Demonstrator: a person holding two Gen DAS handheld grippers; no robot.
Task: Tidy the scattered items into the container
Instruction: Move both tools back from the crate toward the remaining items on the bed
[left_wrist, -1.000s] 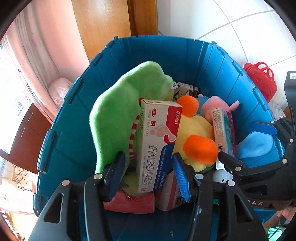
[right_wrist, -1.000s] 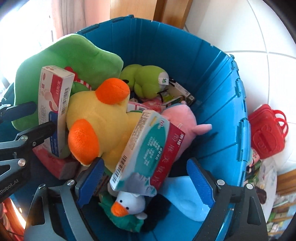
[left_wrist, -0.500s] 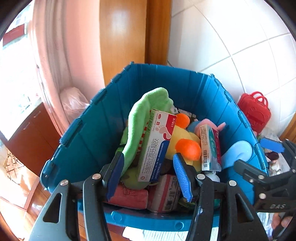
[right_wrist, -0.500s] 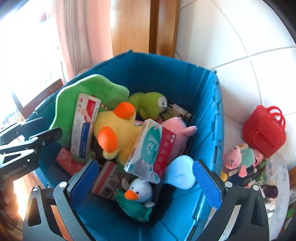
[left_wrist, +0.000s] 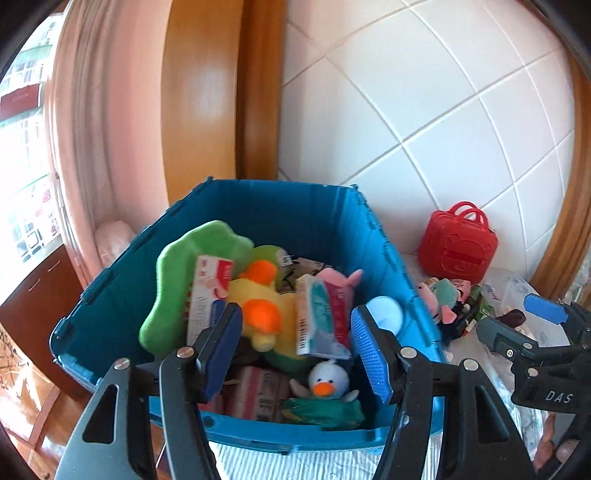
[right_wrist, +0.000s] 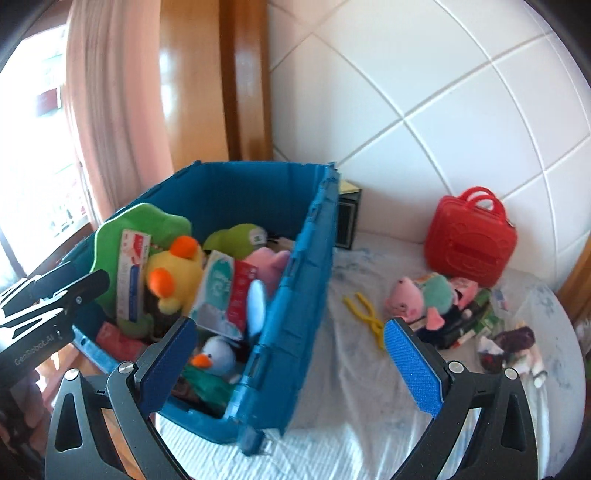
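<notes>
The blue bin (left_wrist: 332, 236) (right_wrist: 306, 266) stands on the white cloth, full of plush toys and boxes: a yellow duck (left_wrist: 258, 299) (right_wrist: 173, 277), a green plush (left_wrist: 173, 280), a red-white box (left_wrist: 210, 288) and a teal-red box (left_wrist: 317, 317) (right_wrist: 221, 291). My left gripper (left_wrist: 295, 354) is open and empty above the bin's near edge. My right gripper (right_wrist: 291, 358) is open and empty over the bin's right wall. Loose on the cloth are a pink pig plush (right_wrist: 421, 299) (left_wrist: 439, 295) and yellow pliers (right_wrist: 365, 314).
A red toy suitcase (right_wrist: 469, 243) (left_wrist: 458, 243) stands against the white tiled wall. A dark box (right_wrist: 347, 221) sits behind the bin. More small items (right_wrist: 513, 343) lie at the right. A pink curtain (left_wrist: 92, 147) and wooden frame are at the left.
Both grippers have pulled back and up from inside the bin, open and empty; the two boxes stay in the bin. The right view has swung right onto the cloth.
</notes>
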